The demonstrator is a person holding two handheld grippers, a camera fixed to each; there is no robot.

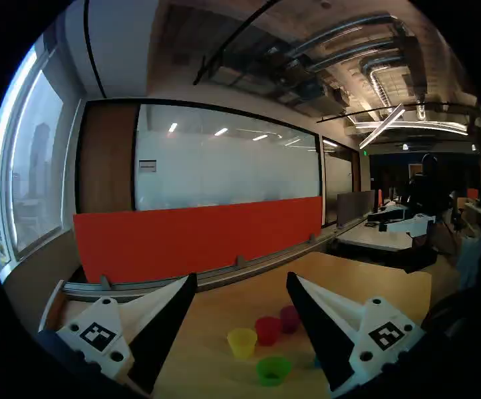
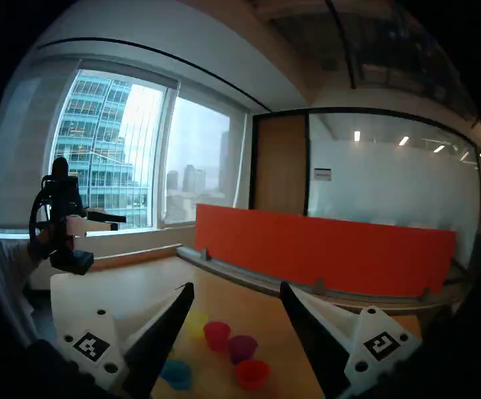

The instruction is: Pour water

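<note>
An office: glass-walled meeting room (image 1: 227,166), orange desk divider (image 1: 200,239), further desks (image 1: 373,236), towers through the window (image 2: 107,153).

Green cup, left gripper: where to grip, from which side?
Grip the green cup across its wall just under the rim, left gripper coming level from the near side. It stands upright, mouth up, in front of the yellow cup and red cup, and widens upward, so a high grip should slip less.
</note>
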